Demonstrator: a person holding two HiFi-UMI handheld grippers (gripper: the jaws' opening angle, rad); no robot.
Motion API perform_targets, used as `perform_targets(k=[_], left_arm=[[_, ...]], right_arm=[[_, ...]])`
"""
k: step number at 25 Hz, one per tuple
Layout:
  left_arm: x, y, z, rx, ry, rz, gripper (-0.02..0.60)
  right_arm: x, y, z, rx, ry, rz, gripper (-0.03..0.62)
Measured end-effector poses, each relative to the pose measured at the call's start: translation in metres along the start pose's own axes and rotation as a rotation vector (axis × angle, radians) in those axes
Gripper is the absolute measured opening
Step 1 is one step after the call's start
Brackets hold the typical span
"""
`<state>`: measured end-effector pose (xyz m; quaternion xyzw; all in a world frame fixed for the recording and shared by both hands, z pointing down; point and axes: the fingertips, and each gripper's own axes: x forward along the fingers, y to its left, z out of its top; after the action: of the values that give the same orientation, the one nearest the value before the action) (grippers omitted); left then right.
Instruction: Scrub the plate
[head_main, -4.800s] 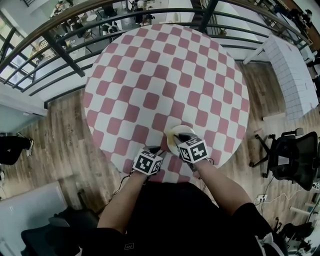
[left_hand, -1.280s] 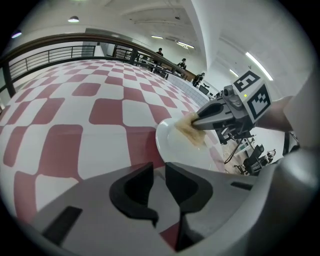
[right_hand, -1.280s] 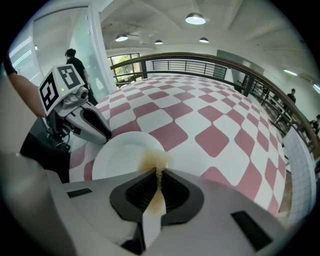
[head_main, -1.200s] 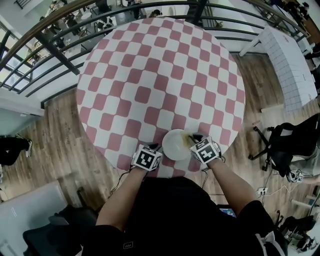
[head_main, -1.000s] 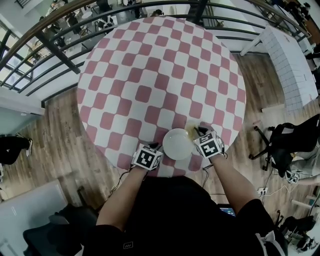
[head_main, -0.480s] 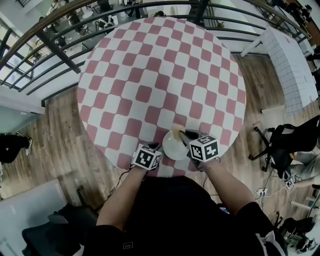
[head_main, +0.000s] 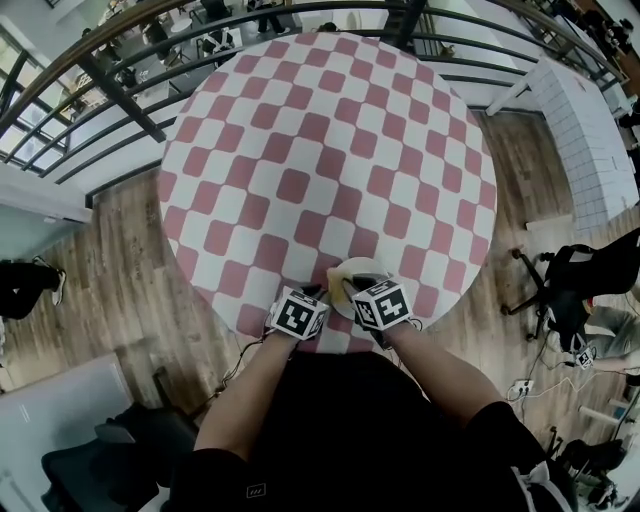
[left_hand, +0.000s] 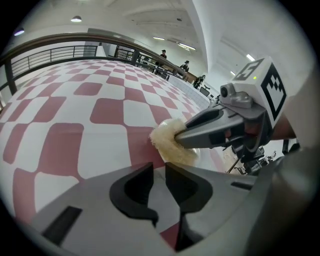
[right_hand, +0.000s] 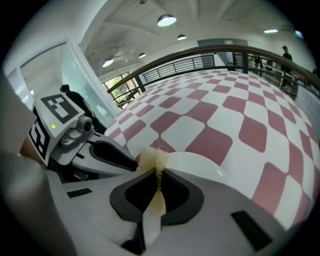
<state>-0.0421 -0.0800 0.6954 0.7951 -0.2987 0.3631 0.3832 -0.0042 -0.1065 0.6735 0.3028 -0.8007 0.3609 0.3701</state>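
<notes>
Left gripper (head_main: 316, 294) and right gripper (head_main: 347, 284) meet at the white plate (head_main: 364, 268), on the near edge of the checkered table (head_main: 320, 150). Left gripper view: its jaws pinch the plate's rim just ahead. Right gripper view: its jaws are clamped on a yellow sponge (right_hand: 152, 160), which presses on the plate directly in front.

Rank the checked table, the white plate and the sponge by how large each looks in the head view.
1. checked table: by far the largest.
2. white plate: much smaller, and partly hidden under the right claw.
3. sponge: a small scrap at the plate's edge.
</notes>
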Motion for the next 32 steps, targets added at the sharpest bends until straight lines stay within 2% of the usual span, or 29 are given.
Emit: perform_targets(k=[6, 10, 21, 28, 30, 32], left_arm=[[0.000, 0.000, -0.004, 0.038, 0.007, 0.042, 0.080], [0.001, -0.001, -0.004, 0.049, 0.013, 0.040, 0.080], [0.001, -0.001, -0.004, 0.063, 0.021, 0.040, 0.080], [0.000, 0.000, -0.003, 0.055, 0.014, 0.037, 0.080], [0.001, 0.000, -0.004, 0.049, 0.010, 0.034, 0.080], [0.001, 0.000, -0.003, 0.046, 0.005, 0.032, 0.080]], right_arm=[[0.007, -0.014, 0.006, -0.162, 0.008, -0.118, 0.031], [-0.001, -0.031, 0.004, -0.197, 0.016, -0.167, 0.031], [-0.049, -0.094, -0.013, -0.076, -0.016, -0.292, 0.031], [-0.087, -0.142, -0.016, 0.063, -0.082, -0.423, 0.031], [-0.096, -0.143, -0.011, 0.102, -0.131, -0.406, 0.031], [-0.098, -0.130, -0.001, 0.126, -0.184, -0.344, 0.031]])
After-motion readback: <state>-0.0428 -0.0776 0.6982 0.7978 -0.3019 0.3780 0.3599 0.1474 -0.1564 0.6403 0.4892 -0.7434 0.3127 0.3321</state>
